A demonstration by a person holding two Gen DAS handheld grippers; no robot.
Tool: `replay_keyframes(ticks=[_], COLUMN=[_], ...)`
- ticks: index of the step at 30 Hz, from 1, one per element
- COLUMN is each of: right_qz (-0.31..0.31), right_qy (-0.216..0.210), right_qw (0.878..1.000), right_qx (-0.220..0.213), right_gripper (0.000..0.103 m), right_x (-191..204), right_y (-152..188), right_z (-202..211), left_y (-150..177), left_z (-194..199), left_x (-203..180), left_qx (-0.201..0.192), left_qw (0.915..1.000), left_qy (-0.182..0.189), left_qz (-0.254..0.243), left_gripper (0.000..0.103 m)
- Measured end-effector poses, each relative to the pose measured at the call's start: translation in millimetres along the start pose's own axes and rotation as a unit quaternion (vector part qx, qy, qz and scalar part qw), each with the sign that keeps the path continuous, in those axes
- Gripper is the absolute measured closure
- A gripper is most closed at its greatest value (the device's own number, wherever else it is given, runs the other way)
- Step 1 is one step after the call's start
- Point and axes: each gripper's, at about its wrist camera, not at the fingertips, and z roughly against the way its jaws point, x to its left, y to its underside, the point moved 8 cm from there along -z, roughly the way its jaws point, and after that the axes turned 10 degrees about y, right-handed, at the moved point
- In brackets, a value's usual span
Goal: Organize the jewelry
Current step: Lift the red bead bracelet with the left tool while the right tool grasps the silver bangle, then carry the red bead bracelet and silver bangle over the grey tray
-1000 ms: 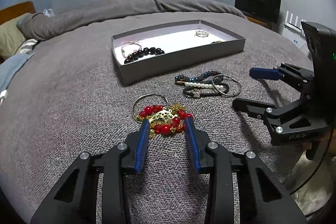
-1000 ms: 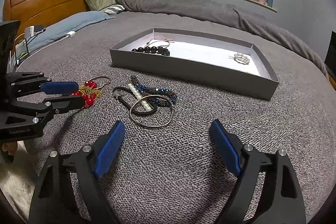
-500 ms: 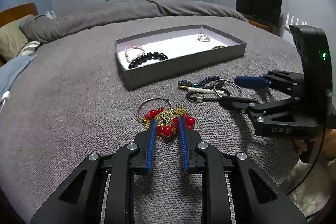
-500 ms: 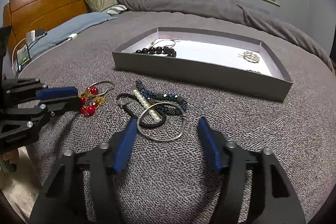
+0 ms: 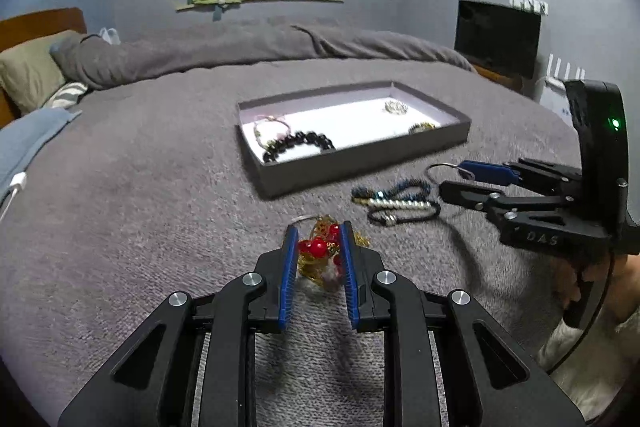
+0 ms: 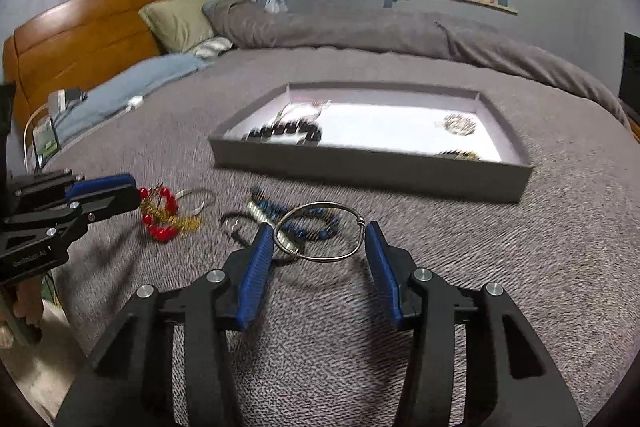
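Observation:
My left gripper is shut on a red-bead and gold jewelry piece, held just above the grey bedspread. In the right wrist view that piece dangles from the left gripper. My right gripper is shut on a silver bangle, whose rim touches both blue pads and casts a shadow below. A grey tray lies further back, holding a black bead bracelet, a pink cord bracelet and two small metal pieces. Blue-bead, pearl and black cord bracelets lie on the bedspread between the grippers.
A rolled grey duvet runs behind the tray. Pillows, a wooden headboard and a charger cable lie to the left. A dark screen stands at the right. A hand holds the right gripper's handle.
The left jaws closed on the red and gold piece and raised it. The right jaws narrowed onto the silver bangle and lifted it off the pile.

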Motion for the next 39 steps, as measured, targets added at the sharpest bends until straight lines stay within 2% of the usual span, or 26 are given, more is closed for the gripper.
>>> replay_keyframes(ticks=[5,10,17,24,31,39], right_qz=[-0.01,-0.023,-0.036,-0.048,-0.052,-0.059], right_qy=[0.009,0.013,0.015,0.027,0.057,0.069], right_qw=[1.0,1.0,0.999,0.998,0.995,0.994], right_qx=[-0.022,-0.015,-0.022,-0.041,-0.064,-0.069], right_gripper=[0.056,0.056,0.056,0.056,0.056,0.056], right_x=[-11,-21,-32,-50,-79,-110], right_y=[-11,-11,-17,-30,-59,-97], right_z=[10,8,13,21,15,-17], left_y=[-7,-16,-45,-81,-112,-150], left_z=[9,13,27,32,12,-35], left_x=[9,12,13,16,16,18], left_qx=[-0.018,-0.028,-0.056,-0.078,-0.076,-0.075], left_qw=[0.9997,0.9992,0.998,0.9964,0.9969,0.9971], left_qy=[-0.003,-0.008,-0.024,-0.022,-0.018,-0.014], left_qz=[0.017,0.027,0.018,0.025,0.012,0.005], left_gripper=[0.081,0.081,0.081,0.081,0.081,0.081])
